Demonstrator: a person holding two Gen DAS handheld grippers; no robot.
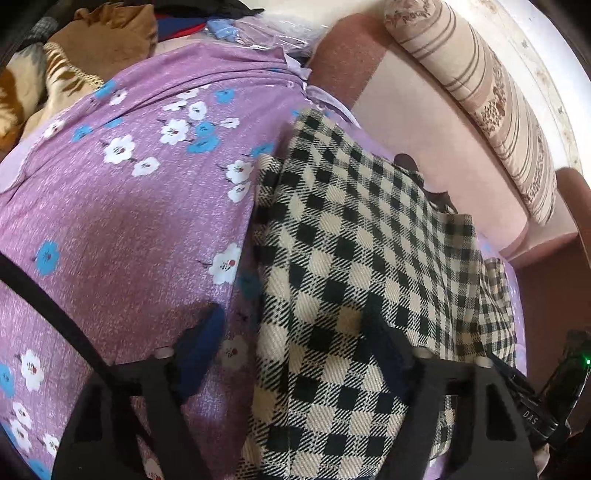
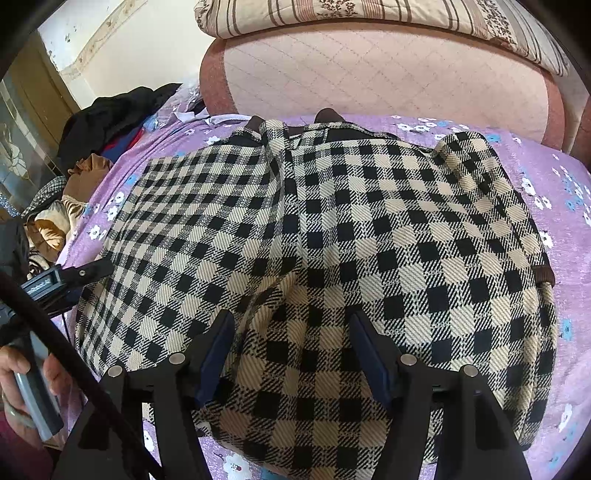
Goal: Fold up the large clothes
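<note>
A large black-and-cream checked garment (image 2: 369, 229) lies spread on the purple flowered bedsheet (image 2: 569, 229), with one side folded over along a lengthwise crease. My right gripper (image 2: 291, 325) is open, its jaws wide apart just above the garment's near edge. In the left wrist view the same garment (image 1: 351, 258) fills the right half. My left gripper (image 1: 295, 332) is open, straddling the garment's left edge, one finger over the sheet (image 1: 129, 221), the other over the cloth. Neither holds anything. The left gripper also shows in the right wrist view (image 2: 70, 277) at the garment's left side.
A pink padded headboard (image 2: 369, 74) with a striped folded quilt (image 2: 406, 18) on top stands beyond the garment. A pile of brown, black and blue clothes (image 2: 110, 122) lies at the bed's far left; it also shows in the left wrist view (image 1: 92, 40).
</note>
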